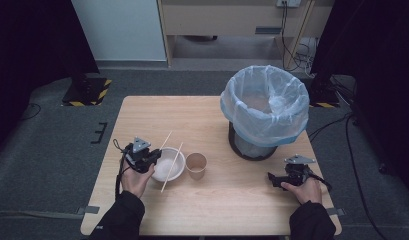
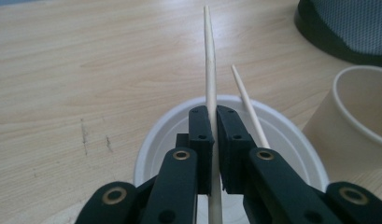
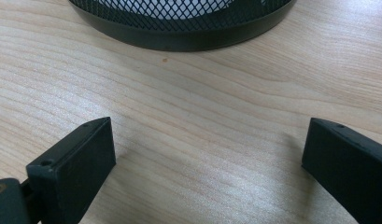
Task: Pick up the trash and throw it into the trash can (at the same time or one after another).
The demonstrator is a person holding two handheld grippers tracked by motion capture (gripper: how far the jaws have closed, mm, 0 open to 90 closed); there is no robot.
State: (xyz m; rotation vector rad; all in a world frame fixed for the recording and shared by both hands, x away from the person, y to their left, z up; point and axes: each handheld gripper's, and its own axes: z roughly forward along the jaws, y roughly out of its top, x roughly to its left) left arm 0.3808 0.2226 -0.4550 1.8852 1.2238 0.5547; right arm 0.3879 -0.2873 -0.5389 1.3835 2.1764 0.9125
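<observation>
Left gripper (image 2: 214,140) clamped on one chopstick (image 2: 210,70), over the white bowl (image 2: 291,135). Second chopstick (image 2: 247,105) lies across the bowl rim, paper cup (image 2: 361,121) just beside. Right gripper (image 3: 207,163) jaws wide apart, nothing between, on the table (image 3: 202,102) near the bin (image 3: 179,28).

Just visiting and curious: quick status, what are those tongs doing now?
Left tongs shut on one chopstick. Right tongs open, nothing between them. Second chopstick lies across the bowl. Cup beside the bowl.

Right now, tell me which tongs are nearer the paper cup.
Left. The left tongs sit over the white bowl right beside the paper cup, shut on a chopstick. The right tongs rest farther off, below the bin.
</observation>
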